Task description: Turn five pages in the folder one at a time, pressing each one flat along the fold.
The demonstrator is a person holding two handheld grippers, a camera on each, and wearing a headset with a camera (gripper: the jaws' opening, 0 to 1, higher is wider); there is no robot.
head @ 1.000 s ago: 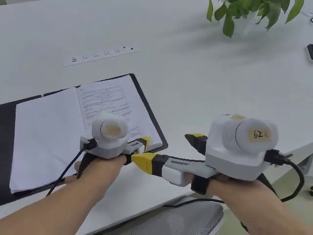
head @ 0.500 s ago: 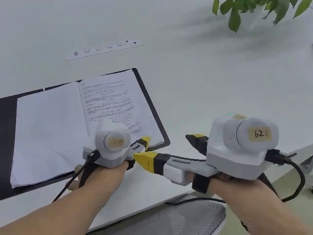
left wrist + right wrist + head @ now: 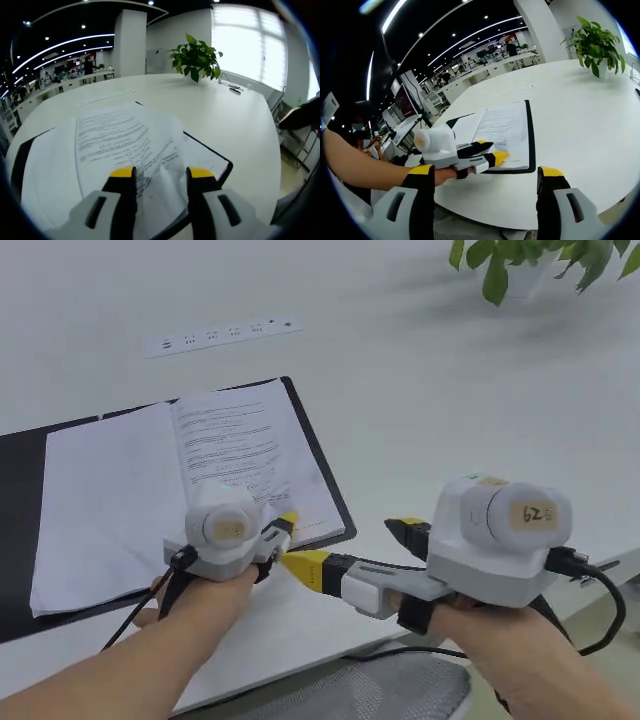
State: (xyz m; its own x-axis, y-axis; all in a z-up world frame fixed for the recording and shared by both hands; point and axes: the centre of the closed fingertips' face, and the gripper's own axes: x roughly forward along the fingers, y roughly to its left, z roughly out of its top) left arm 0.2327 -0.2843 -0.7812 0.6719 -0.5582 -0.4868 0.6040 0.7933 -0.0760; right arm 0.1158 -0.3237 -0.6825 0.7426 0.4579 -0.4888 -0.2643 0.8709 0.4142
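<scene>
A black folder [image 3: 322,465] lies open on the white table, with a printed page [image 3: 235,450] on its right side and a blank sheet on its left. My left gripper [image 3: 280,532] is at the printed page's near right corner. In the left gripper view, the left gripper [image 3: 161,172] has its jaws a little apart, with the slightly raised page [image 3: 125,135] edge between them. My right gripper [image 3: 355,546] hovers just off the folder's near right corner, jaws wide open and holding nothing. In the right gripper view, the right gripper [image 3: 486,171] faces the left gripper [image 3: 492,151] and the folder [image 3: 531,135].
A white power strip [image 3: 225,335] is set into the table beyond the folder. A potted plant [image 3: 530,265] stands at the far right. A grey chair seat [image 3: 390,690] shows below the table's near edge. Bare table lies right of the folder.
The head camera has shifted, moving the folder in the picture. My left gripper has drawn back slightly toward the page's near edge. The right gripper has hardly moved.
</scene>
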